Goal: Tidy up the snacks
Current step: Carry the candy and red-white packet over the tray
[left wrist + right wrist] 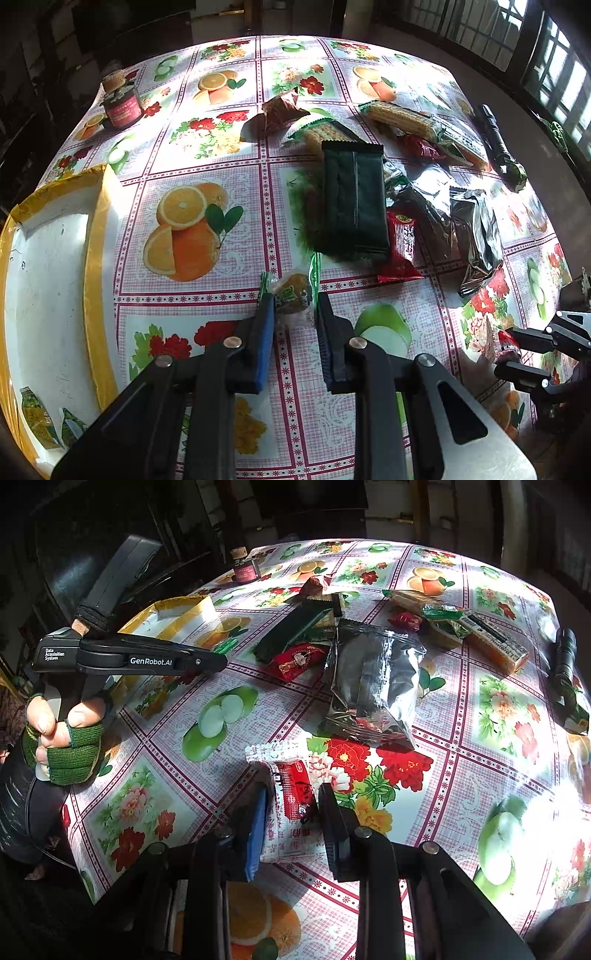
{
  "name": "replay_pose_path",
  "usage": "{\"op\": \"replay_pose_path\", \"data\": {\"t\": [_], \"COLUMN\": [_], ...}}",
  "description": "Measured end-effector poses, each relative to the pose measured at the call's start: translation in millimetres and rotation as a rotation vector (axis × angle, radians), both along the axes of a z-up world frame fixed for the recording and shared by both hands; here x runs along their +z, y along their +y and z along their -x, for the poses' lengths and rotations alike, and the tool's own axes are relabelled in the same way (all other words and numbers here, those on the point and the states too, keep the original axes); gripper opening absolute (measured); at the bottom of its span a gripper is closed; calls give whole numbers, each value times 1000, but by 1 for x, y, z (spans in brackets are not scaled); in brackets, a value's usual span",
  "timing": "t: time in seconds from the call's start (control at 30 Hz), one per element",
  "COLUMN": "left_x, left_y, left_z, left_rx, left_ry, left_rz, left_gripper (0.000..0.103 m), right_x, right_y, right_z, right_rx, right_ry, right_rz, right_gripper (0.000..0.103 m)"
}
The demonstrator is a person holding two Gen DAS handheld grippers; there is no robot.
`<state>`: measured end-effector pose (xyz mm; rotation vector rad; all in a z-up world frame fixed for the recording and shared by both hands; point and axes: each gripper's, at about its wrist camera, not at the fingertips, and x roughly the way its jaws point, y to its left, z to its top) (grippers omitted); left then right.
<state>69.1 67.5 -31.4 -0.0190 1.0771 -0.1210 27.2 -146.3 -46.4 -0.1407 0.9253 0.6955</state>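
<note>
Left claw (294, 308): fingers set narrow around a small cake (292, 292) in clear wrap with green ends, low centre of the left view. Both pads sit at the wrapper's edges; firm contact cannot be confirmed.

Right claw (291, 805): closed on a red-and-white packet (291, 794), low centre of the right view. The packet's clear serrated end sticks out past the fingertips, above the bench (461, 768).

Around, left view: a white box (48, 266) with a yellow rim at the left edge, two small packets lying in its near corner. Directly beyond the cake lies a dark green pouch (354, 199), with a red sachet (400, 243) touching its right side. Silver bags (476, 236) lie right of that. A cracker pack (402, 118) and a brown pyramid packet (280, 110) sit in the upper middle. A jar (122, 103) with a cork lid stands upper left; a black torch (493, 134) lies upper right.

Differences between views: the left view shows the box interior; in the right view the box (177, 616) appears only as a rim behind the left claw (218, 661). The right view shows the gloved hand (62, 734) on the left handle and a barcode on the cracker pack (491, 638). The right claw (504, 350) shows in the left view only at the right edge, with a bit of red between its fingers.
</note>
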Motion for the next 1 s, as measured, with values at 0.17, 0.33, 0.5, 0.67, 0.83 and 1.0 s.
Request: {"op": "replay_pose_path", "data": {"t": [0.17, 0.33, 0.5, 0.67, 0.83, 1.0], "left_x": [5, 11, 19, 30, 39, 48], "left_y": [8, 13, 19, 27, 38, 54], "left_z": [12, 26, 35, 41, 48, 53], "left_rx": [49, 89, 111, 147, 174, 203], "left_ry": [-7, -27, -46, -72, -97, -119], "left_rz": [-12, -36, -34, -42, -45, -48], "left_gripper": [23, 23, 23, 23, 23, 23], "right_x": [4, 6, 8, 13, 19, 22], "right_y": [5, 19, 27, 36, 51, 72], "right_z": [-1, 0, 1, -1, -2, -1], "right_rx": [-2, 19, 34, 46, 75, 116], "right_ry": [-4, -8, -11, -9, -12, -10], "right_rz": [-34, -49, -70, -102, -129, -146], "right_gripper": [28, 28, 28, 28, 28, 28]}}
